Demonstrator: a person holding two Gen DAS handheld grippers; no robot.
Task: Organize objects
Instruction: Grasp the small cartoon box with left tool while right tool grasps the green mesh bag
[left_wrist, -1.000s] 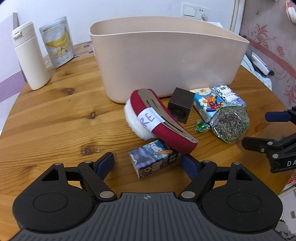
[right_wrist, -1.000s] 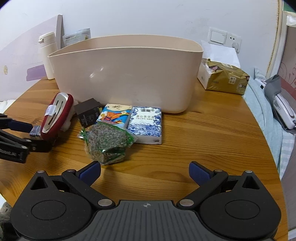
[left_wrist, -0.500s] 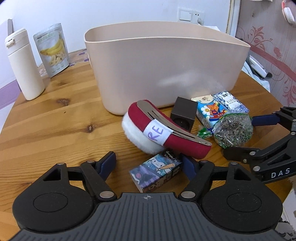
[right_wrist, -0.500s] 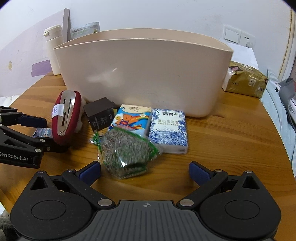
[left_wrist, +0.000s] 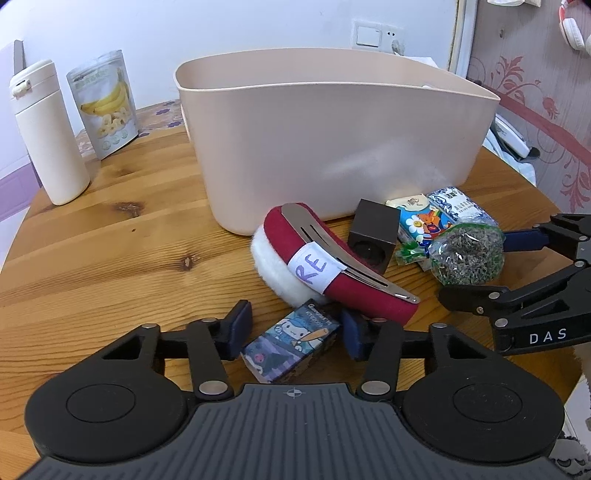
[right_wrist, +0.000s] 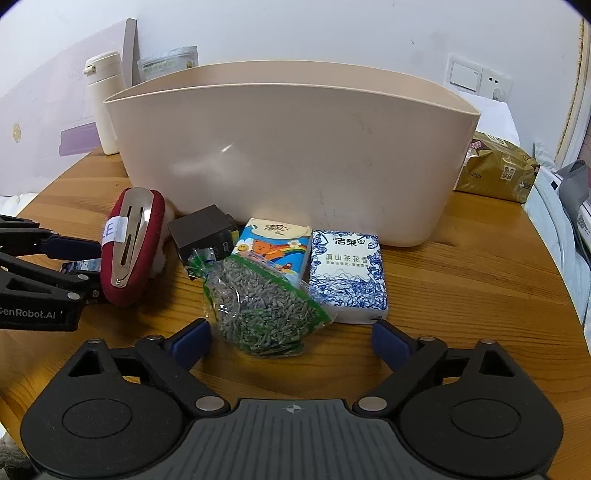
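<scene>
A small cartoon-printed box lies on the wooden table between the blue pads of my left gripper. Its jaws are closing and a thin gap still shows on each side. A red hair clip labelled "RE", with white fluff, lies just behind the box. My right gripper straddles a clear bag of dried herbs. Its jaws are closing too, the left pad near the bag and the right pad well off it. The big beige bin stands behind everything.
A dark brown cube, a bear-print tissue pack and a blue-and-white tissue pack line the bin's front. A white bottle and a banana-chip pouch stand far left. A gold packet sits right of the bin, near the table's edge.
The left jaws have narrowed around the cartoon box. The right gripper has come forward until the herb bag lies between its fingers, and its jaws have narrowed a little.
</scene>
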